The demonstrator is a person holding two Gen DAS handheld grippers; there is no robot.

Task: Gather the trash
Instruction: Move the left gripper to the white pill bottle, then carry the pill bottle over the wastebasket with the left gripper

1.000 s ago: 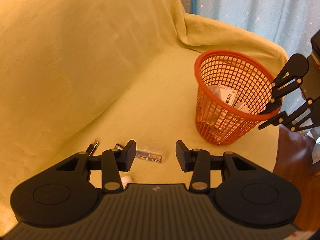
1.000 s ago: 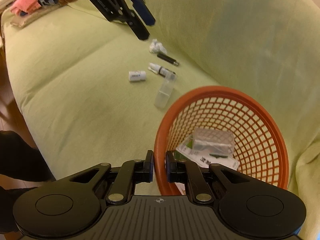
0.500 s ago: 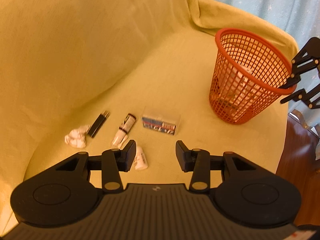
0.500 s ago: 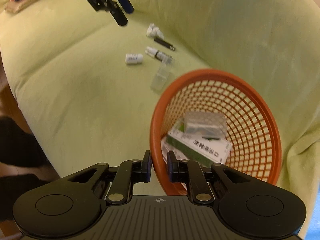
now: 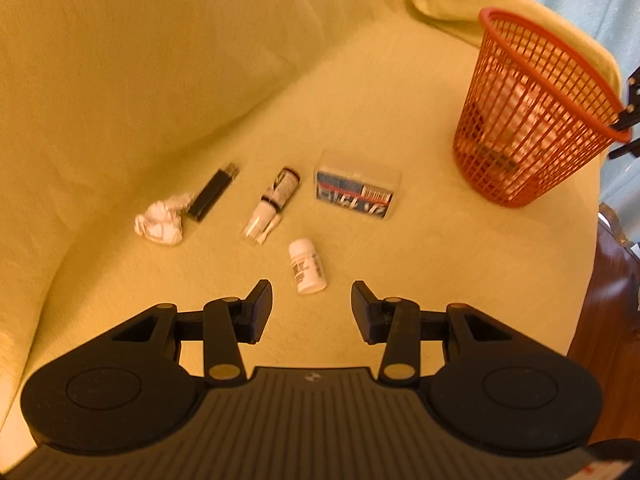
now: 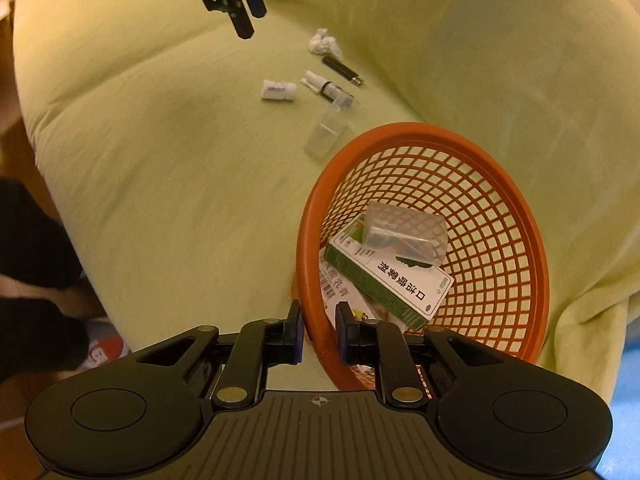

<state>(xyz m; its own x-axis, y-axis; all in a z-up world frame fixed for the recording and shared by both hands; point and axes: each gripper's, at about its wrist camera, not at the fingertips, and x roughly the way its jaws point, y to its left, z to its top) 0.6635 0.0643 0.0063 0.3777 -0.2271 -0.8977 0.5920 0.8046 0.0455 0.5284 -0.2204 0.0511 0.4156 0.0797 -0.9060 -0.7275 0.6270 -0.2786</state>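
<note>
Trash lies on the yellow-green sofa cover: a white pill bottle (image 5: 307, 266), a clear box with a blue label (image 5: 356, 192), a small tube (image 5: 274, 196), a black lighter (image 5: 212, 194) and a crumpled paper (image 5: 162, 222). My left gripper (image 5: 311, 304) hovers open just short of the pill bottle, holding nothing. The orange mesh basket (image 5: 532, 108) stands to the right. My right gripper (image 6: 319, 334) is shut on the near rim of the basket (image 6: 520, 216), which holds a green-and-white carton (image 6: 388, 276) and a clear box (image 6: 404, 232).
The sofa back rises behind the trash. In the right wrist view the left gripper (image 6: 250, 20) hangs above the seat, with the pill bottle (image 6: 279, 90) and the clear box (image 6: 328, 132) beyond the basket. A person's dark-clad leg (image 6: 32, 240) and wooden floor lie past the seat's front edge.
My left gripper has drawn back and up from the trash, bringing all the pieces into view, and stays open. The right gripper keeps its hold on the basket rim.
</note>
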